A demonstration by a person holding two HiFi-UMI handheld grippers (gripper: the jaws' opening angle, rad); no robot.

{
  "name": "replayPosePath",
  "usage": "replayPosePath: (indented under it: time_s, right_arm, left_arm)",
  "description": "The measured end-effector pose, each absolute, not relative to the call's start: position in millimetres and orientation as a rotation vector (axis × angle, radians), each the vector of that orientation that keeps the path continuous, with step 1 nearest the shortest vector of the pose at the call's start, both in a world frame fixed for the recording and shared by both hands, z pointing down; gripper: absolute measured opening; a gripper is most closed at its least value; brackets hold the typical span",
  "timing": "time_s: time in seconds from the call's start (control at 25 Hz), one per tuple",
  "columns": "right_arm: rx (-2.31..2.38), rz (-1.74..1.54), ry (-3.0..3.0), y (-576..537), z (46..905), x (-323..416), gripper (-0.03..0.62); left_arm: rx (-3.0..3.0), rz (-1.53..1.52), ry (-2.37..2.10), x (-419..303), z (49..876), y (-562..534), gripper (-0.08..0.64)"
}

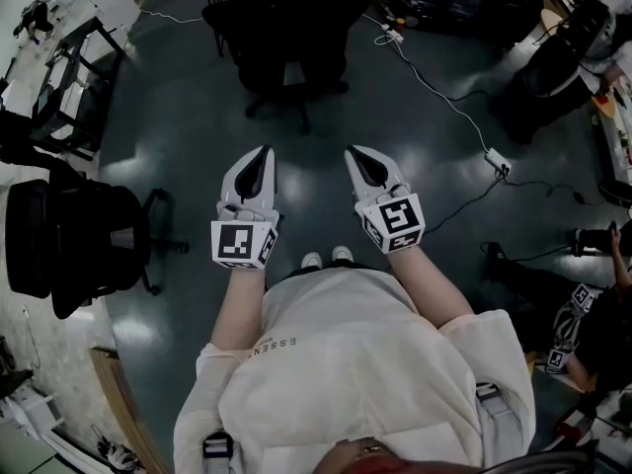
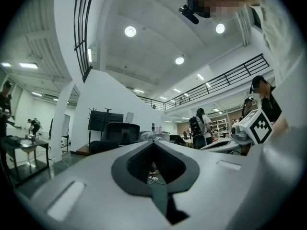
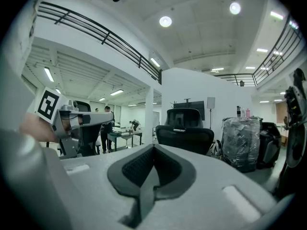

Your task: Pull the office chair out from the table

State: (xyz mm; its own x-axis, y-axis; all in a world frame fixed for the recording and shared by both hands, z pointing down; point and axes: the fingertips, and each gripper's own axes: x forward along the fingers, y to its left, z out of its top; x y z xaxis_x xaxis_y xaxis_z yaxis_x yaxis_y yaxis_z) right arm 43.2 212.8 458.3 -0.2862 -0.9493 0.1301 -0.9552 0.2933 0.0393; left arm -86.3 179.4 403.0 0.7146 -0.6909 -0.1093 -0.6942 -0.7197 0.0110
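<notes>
Left gripper (image 1: 259, 156): its jaws are fully closed, nothing in them. The black high-backed office chair (image 1: 286, 42) sits dead ahead of both sets of jaws, well apart from them. Right gripper (image 1: 355, 156): same deal, jaws pinched together and empty. The chair's probably heavyish but looks wheeled, so it should roll easily on that glossy dark floor (image 1: 197, 146). The padding will likely give, so the best bet is the stiff top rim of the backrest, or an armrest.

Left claw (image 1: 265, 154) and right claw (image 1: 353, 153) hang closed, side by side, facing the black office chair (image 1: 286, 47)
</notes>
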Motion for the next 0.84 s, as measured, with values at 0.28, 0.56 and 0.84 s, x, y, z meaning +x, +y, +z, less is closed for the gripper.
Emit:
replayPosePath:
  time_s: [0.28, 0.56, 0.84]
  right_arm:
    - [1.78, 0.057, -2.43, 211, 458, 40, -0.009]
    - [1.783, 0.067, -2.433, 206, 459, 38, -0.009]
    - [1.784, 0.086, -2.428, 203, 465, 38, -0.009]
  left_arm:
    - [-2.884, 0.172, 1.171, -87, 404, 179, 0.017]
    - [-2.898, 0.161, 1.178, -89, 411, 175, 0.017]
    - [-2.904, 0.142, 1.184, -91, 419, 172, 0.017]
